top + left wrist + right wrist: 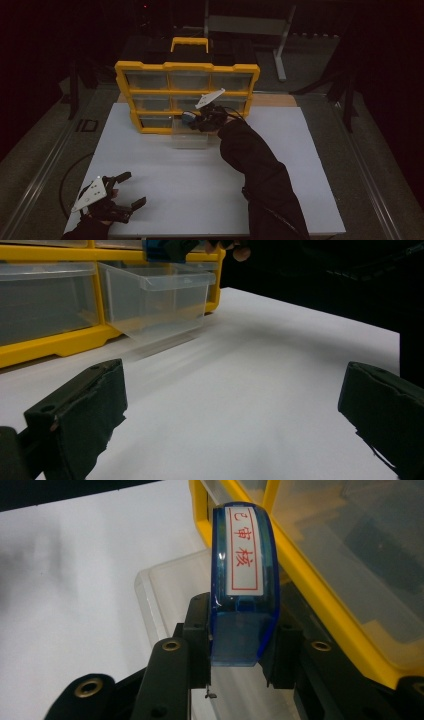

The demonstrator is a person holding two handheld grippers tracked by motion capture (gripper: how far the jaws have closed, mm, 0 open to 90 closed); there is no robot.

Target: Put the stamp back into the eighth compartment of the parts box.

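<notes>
the right gripper (196, 120) holds a blue stamp (242, 587) with a white label and red characters; its two jaws are closed on the lower body of the stamp, one at each side. in the high view the stamp (188, 118) hangs just above the clear drawer (190, 136) that is pulled out from the bottom row of the yellow drawer organizer (187, 66) and reaches onto the table. so the step in hand seems to be the placing of the stamp into this open drawer. i judge the next move calls for lowering the stamp a little between the drawer walls, then opening the jaws to let it drop; after this the drawer probably needs a push back into its slot. the stamp is close to the yellow frame, so the descent must keep away from it.

the left gripper (126, 190) rests at the near left corner of the table, well apart from the organizer. its jaws are wide open and hold nothing; between them only the table shows.

the surface is a white tabletop (170, 200), flat and matte, with nothing else on it. the organizer stands at the far side, with a yellow handle on top. the room around is very dark; a grey metal stand (282, 45) is behind the table, and a black cable (67, 175) lies on the floor at the left
</notes>
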